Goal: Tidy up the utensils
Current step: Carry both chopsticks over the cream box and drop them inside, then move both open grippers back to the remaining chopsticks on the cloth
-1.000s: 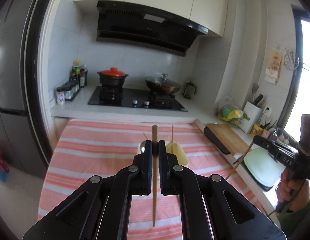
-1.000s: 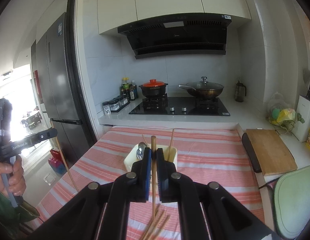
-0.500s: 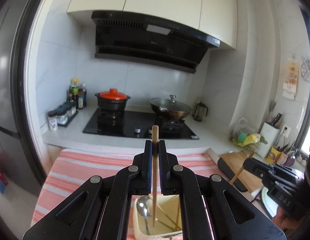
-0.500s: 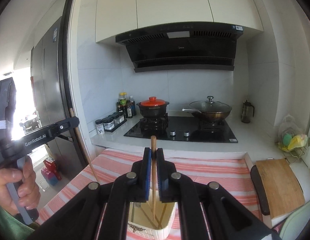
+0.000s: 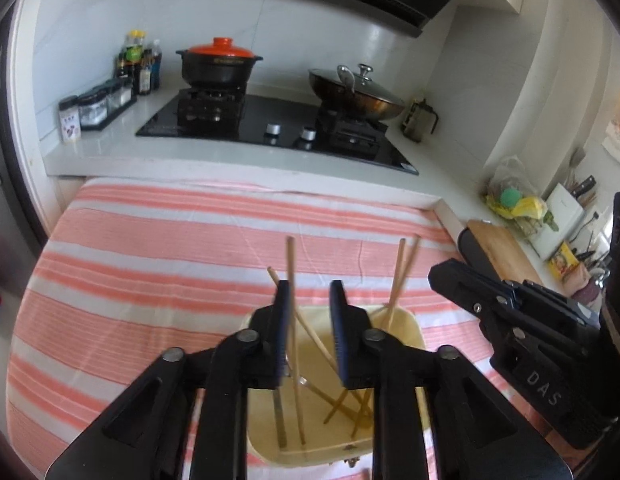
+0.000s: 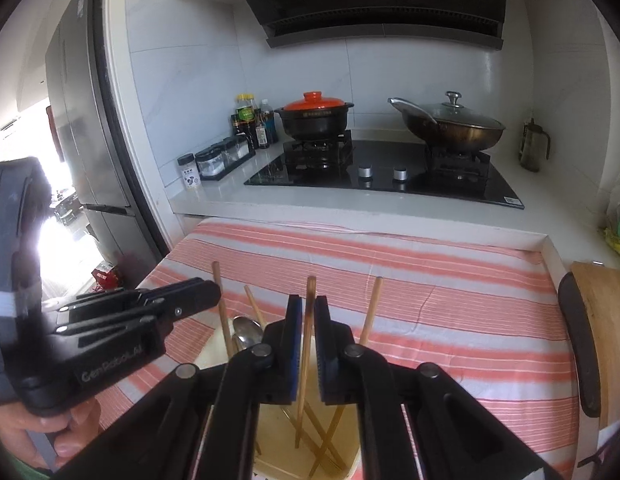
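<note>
left gripper (image 5: 309, 320) jaws opening, chopstick (image 5: 292, 320) standing loose between them, tip already dropping into the cream holder (image 5: 413, 334) | right gripper (image 6: 308, 344) pinching upright chopstick (image 6: 306, 360) directly over the holder, mid-tablecloth

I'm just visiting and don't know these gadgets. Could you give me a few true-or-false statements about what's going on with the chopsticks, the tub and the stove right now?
1. The left gripper has its jaws apart and opening, no longer pinching its chopstick. True.
2. The right gripper holds a spoon. False: a chopstick stands between its jaws.
3. The pale tub stands on a striped cloth. True.
4. The pot on the stove has a blue lid. False: the lid is orange-red.
5. The tub is empty. False: chopsticks lie in it.
</note>
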